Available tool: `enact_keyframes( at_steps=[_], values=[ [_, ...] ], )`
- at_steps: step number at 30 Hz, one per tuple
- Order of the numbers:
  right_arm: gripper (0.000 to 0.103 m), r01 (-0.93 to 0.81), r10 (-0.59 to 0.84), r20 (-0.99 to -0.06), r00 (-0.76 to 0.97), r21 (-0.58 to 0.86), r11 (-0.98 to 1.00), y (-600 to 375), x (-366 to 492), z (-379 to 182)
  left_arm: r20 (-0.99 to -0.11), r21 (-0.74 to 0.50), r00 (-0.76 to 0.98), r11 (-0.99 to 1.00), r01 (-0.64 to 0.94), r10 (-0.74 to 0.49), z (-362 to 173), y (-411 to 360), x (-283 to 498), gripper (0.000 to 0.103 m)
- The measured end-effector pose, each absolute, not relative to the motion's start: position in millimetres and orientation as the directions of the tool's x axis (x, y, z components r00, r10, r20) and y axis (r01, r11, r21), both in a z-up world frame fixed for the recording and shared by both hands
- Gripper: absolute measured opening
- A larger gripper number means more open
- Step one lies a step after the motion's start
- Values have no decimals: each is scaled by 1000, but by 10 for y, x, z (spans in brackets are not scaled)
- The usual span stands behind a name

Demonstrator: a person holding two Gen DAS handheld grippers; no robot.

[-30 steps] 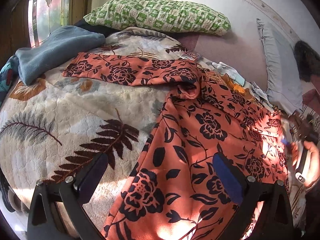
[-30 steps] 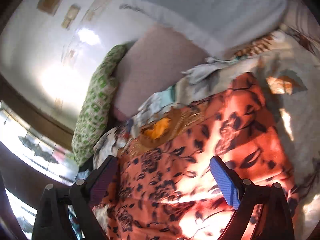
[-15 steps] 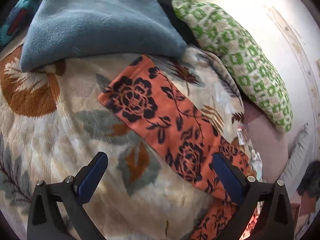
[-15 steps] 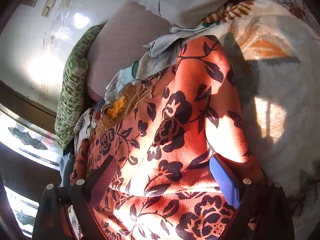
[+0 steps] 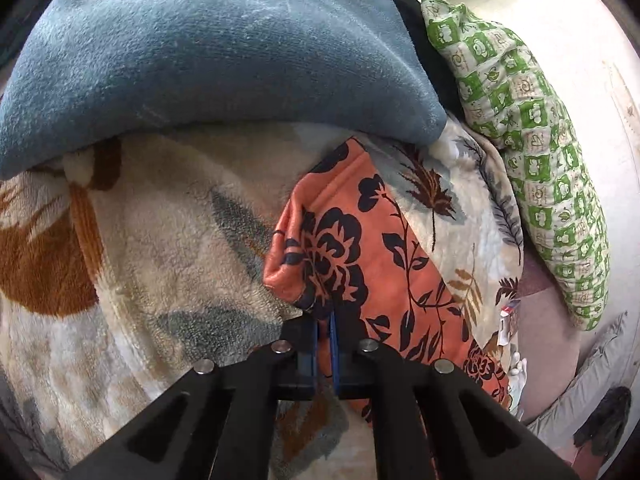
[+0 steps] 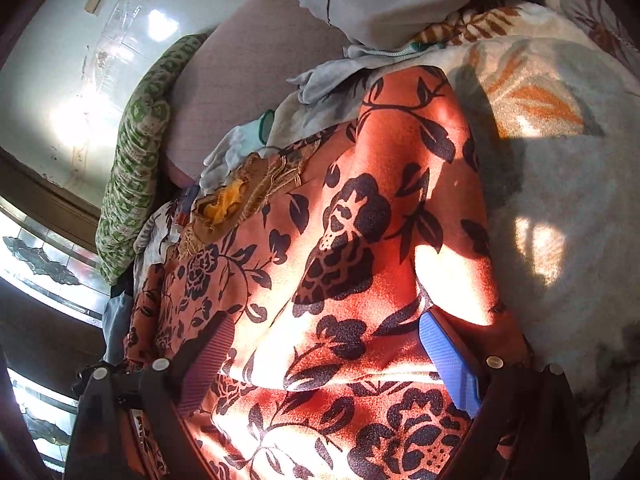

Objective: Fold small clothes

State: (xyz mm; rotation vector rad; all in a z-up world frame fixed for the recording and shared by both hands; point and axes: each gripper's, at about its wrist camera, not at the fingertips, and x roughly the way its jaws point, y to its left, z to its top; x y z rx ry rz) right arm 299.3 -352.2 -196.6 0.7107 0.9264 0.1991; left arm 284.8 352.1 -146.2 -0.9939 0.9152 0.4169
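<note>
The left gripper (image 5: 325, 322) has its jaws pinched almost together on the end of the sleeve (image 5: 360, 256) of the orange garment (image 6: 360, 240). The sleeve's cuff bunches just ahead of the fingertips. From there the sleeve's long axis runs back and to the right of the gripper, across the blanket (image 5: 160, 240), toward the body of the garment. The right gripper (image 6: 328, 364) stands wide, holding nothing, its fingers to either side of a raised fold of the other sleeve, which stretches straight ahead of it. The left gripper looks the readier one to draw its sleeve inward over the body, since it already has a hold.

Ahead of the left gripper, a blue towel (image 5: 208, 52) lies near the cuff. The garment's body is cut off in both views. Harsh sun patches wash out its folds near the right gripper, so whether that pad (image 6: 448, 356) touches cloth is unclear.
</note>
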Motion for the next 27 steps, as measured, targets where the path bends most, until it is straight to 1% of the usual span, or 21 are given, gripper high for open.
enact_keyframes(
  at_steps=[2, 4, 7, 9, 12, 14, 16, 17, 19, 21, 22, 23, 25, 26, 27],
  values=[
    [95, 143, 437, -681, 588, 619, 772, -3491, 3002, -1925, -803, -499, 595, 584, -640, -33, -1226, 3381, 2865, 4],
    [95, 140, 424, -678, 600, 611, 779, -3470, 2933, -1836, -763, -455, 646, 690, -563, 23, -833, 3108, 2923, 4],
    [95, 95, 424, -644, 637, 611, 786, -3444, 2703, -1643, -656, -403, 753, 822, -402, 47, -116, 2503, 2996, 3],
    [95, 45, 426, -612, 667, 604, 796, -3431, 2477, -1493, -576, -383, 818, 884, -267, -3, 344, 1968, 3028, 3],
    [95, 11, 406, -560, 722, 596, 803, -3509, 2116, -1314, -469, -341, 874, 939, -46, -128, 875, 1004, 3058, 3],
    [95, 22, 386, -527, 757, 611, 791, -3632, 1911, -1284, -427, -317, 871, 943, 105, -241, 1065, 317, 3012, 4],
    [95, 44, 357, -501, 788, 625, 780, -3796, 1768, -1307, -421, -280, 841, 930, 237, -341, 1074, -390, 2963, 4],
    [95, 62, 345, -499, 795, 632, 772, -3872, 1735, -1345, -427, -255, 820, 921, 294, -380, 1014, -737, 2933, 4],
    [96, 88, 352, -491, 797, 670, 737, -4055, 1707, -1409, -468, -215, 772, 902, 373, -431, 768, -1364, 2906, 5],
    [95, 106, 355, -467, 810, 712, 695, -4201, 1680, -1450, -551, -217, 696, 884, 413, -460, 340, -1886, 3004, 5],
    [96, 110, 357, -452, 818, 731, 673, -4277, 1664, -1456, -614, -215, 635, 873, 438, -470, 73, -2136, 3040, 15],
    [96, 115, 356, -437, 826, 749, 652, -4345, 1644, -1457, -681, -215, 567, 866, 451, -464, -217, -2334, 3106, 38],
    [96, 129, 343, -426, 837, 763, 633, -4449, 1614, -1453, -812, -241, 390, 858, 454, -434, -816, -2575, 3155, 68],
    [96, 137, 336, -426, 840, 765, 629, -4490, 1605, -1457, -864, -233, 319, 871, 432, -389, -1046, -2603, 3162, 67],
    [96, 146, 331, -429, 840, 767, 625, -4522, 1600, -1467, -885, -228, 289, 880, 417, -365, -1164, -2555, 3140, 66]
  ],
)
